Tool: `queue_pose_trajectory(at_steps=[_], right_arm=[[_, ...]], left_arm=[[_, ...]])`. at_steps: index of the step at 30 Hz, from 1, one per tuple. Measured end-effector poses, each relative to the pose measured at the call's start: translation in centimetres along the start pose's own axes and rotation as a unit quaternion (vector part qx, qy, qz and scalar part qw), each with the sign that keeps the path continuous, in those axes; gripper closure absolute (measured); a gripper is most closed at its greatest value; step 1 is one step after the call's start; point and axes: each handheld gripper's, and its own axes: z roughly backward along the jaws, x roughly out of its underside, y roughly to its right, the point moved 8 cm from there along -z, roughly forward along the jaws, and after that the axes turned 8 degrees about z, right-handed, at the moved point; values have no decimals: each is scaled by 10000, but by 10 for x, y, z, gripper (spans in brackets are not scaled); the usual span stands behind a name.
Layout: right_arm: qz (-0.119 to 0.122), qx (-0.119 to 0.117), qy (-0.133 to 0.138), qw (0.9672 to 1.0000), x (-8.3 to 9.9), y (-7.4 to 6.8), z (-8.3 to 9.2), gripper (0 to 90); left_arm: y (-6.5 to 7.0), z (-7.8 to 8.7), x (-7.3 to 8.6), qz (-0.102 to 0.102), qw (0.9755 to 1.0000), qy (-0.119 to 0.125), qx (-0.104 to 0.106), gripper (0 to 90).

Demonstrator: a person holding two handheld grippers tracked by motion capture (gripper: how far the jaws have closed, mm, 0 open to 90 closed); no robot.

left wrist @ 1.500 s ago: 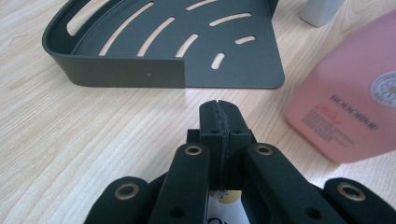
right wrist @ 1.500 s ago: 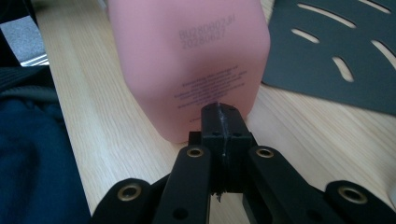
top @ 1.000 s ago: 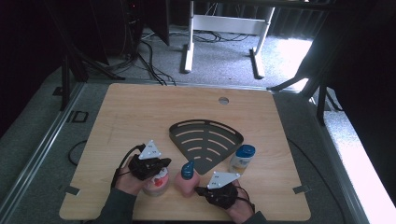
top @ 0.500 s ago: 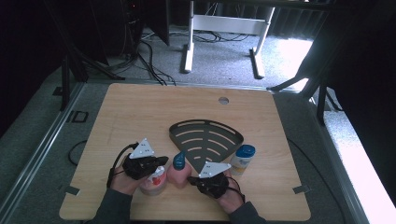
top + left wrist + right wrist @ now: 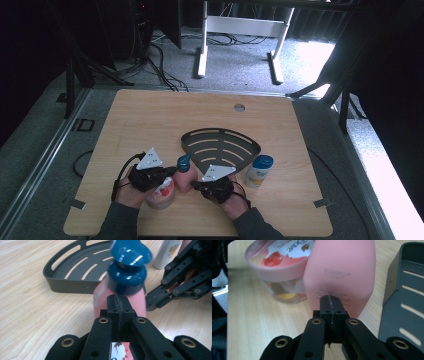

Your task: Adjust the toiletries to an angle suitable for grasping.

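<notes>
Near front edge of table [image 5: 150, 120]: pink bottle [image 5: 185, 176] with blue cap stands between left gripper [image 5: 165, 172] and right gripper [image 5: 196, 186], both jaws closed, holding nothing, tips at bottle's sides (contact not certain). Bottle not yet in dark corner rack [image 5: 222, 150]; rack empty. Cream jar [image 5: 161, 192] just beside bottle, white bottle [image 5: 259, 171] by rack. Far half of table offers room.

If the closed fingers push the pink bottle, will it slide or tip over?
The pink bottle stands upright, tall with a bulky blue cap, so a high push would probably tip it. Its smooth plastic may slide on the wooden table if pushed low.
</notes>
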Motion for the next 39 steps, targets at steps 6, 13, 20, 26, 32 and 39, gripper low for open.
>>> queue_pose_trajectory(at_steps=[6,13,20,26,32,39], right_arm=[[-9,212,-21,9998,-11,7,-15,900],[-325,289,7,9991,-19,13,-25,900],[-67,332,-139,9993,-6,4,-11,900],[-179,635,-97,9978,20,2,30,900],[-285,775,-179,9964,36,1,52,898],[-561,919,-66,9942,50,1,86,881]], left_arm=[[-4,-6,4,21,9999,-117,-86,899],[-5,-12,8,60,9997,-219,-104,898],[-5,-11,8,83,9997,-188,-114,896],[-2,-16,9,22,9996,-273,-88,889],[-1,-17,9,7,9995,-291,-111,887],[-3,-15,8,55,9996,-216,-142,881]])
